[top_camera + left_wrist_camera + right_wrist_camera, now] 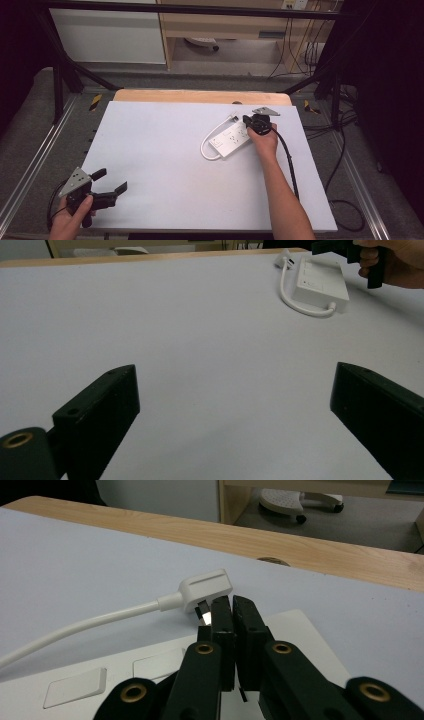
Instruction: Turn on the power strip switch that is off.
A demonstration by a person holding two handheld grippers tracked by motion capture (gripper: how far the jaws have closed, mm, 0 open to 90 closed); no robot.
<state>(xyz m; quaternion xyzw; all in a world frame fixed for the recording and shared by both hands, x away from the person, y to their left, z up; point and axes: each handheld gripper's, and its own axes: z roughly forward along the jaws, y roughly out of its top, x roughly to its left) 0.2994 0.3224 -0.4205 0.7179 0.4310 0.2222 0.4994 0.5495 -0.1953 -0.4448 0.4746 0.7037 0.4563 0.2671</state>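
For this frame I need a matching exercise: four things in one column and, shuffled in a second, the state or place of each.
Things:
1. left gripper
2. right gripper
3. white plug
4. white power strip

States or places:
A. jaws shut, above the power strip, tips next to the plug
B. flat on the table's far right part, its cord looped beside it
C. jaws wide open, at the table's near left corner
D. lying on the table at the end of the white cord, prongs toward the black jaws

Pairs: 1-C, 2-A, 3-D, 4-B
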